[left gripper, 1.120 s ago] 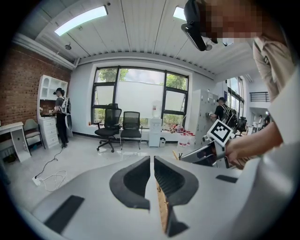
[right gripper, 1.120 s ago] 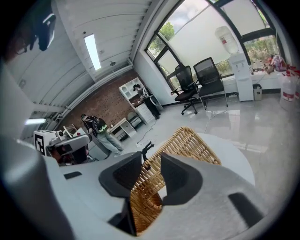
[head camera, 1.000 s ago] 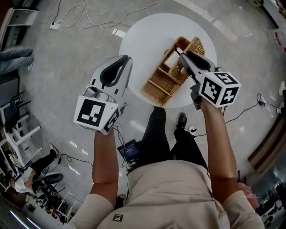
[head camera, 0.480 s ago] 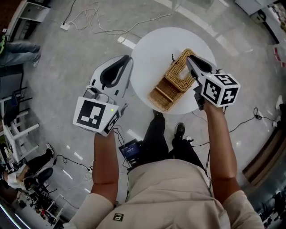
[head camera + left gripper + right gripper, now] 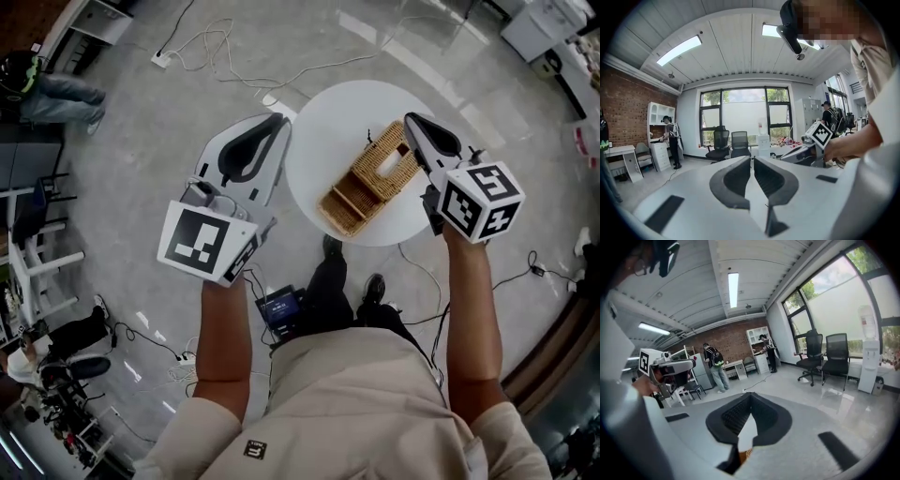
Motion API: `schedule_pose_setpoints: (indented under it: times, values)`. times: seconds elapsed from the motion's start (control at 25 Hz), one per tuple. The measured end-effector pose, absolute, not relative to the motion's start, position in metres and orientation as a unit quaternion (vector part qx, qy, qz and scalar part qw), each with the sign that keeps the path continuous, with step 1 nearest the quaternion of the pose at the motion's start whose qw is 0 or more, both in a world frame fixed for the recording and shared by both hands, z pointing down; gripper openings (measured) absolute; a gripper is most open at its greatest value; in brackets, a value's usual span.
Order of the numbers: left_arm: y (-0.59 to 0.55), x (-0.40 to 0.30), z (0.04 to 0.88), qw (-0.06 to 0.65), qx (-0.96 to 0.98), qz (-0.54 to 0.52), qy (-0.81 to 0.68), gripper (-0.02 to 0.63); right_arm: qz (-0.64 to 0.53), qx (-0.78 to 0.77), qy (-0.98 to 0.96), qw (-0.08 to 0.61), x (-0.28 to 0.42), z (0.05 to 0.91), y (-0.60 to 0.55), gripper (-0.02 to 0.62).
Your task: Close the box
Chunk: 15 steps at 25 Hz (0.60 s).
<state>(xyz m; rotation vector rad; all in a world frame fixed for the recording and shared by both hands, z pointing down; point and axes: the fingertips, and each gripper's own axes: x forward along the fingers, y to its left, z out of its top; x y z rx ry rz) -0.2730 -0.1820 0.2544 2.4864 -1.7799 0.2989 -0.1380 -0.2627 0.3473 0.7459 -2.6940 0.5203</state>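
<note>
A woven wicker box point(image 5: 367, 183) lies on a small round white table point(image 5: 328, 131), far below both grippers. Its near end shows open compartments; something white sits in its far woven part. Whether a lid lies over that part I cannot tell. My right gripper point(image 5: 411, 120) hangs high over the box's far right end, shut and empty, not touching the box. In the right gripper view the jaws point(image 5: 751, 395) meet, with a sliver of wicker point(image 5: 744, 454) showing beneath them. My left gripper point(image 5: 281, 120) is held up left of the table, shut with nothing in it point(image 5: 752, 160).
Cables point(image 5: 225, 42) trail over the grey floor beyond the table. A small screen device point(image 5: 279, 309) lies on the floor by the person's shoes point(image 5: 379, 284). Both gripper views look level into an office with chairs point(image 5: 820, 352), desks and people standing point(image 5: 714, 366).
The right gripper's jaws have closed and it has drawn off the box's far end. Table and box now look smaller and lie farther below. The left gripper has barely moved.
</note>
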Motion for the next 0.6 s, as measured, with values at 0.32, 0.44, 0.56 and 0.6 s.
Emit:
schedule_pose_setpoints:
  times: [0.32, 0.44, 0.56, 0.6]
  values:
    - [-0.156, -0.271, 0.190, -0.001, 0.809, 0.076, -0.583, 0.021, 0.030, 0.206, -0.968, 0.143, -0.151, 0.235, -0.227, -0.008]
    - [-0.141, -0.265, 0.171, -0.016, 0.810, 0.070, -0.582, 0.021, -0.030, 0.180, -0.970, 0.158, -0.152, 0.206, -0.204, -0.009]
    - [-0.124, -0.260, 0.150, -0.033, 0.812, 0.065, -0.579, 0.023, -0.065, 0.168, -0.970, 0.161, -0.152, 0.178, -0.179, -0.009]
    - [-0.118, -0.258, 0.144, -0.037, 0.813, 0.066, -0.578, 0.023, -0.072, 0.167, -0.970, 0.160, -0.151, 0.168, -0.172, -0.009]
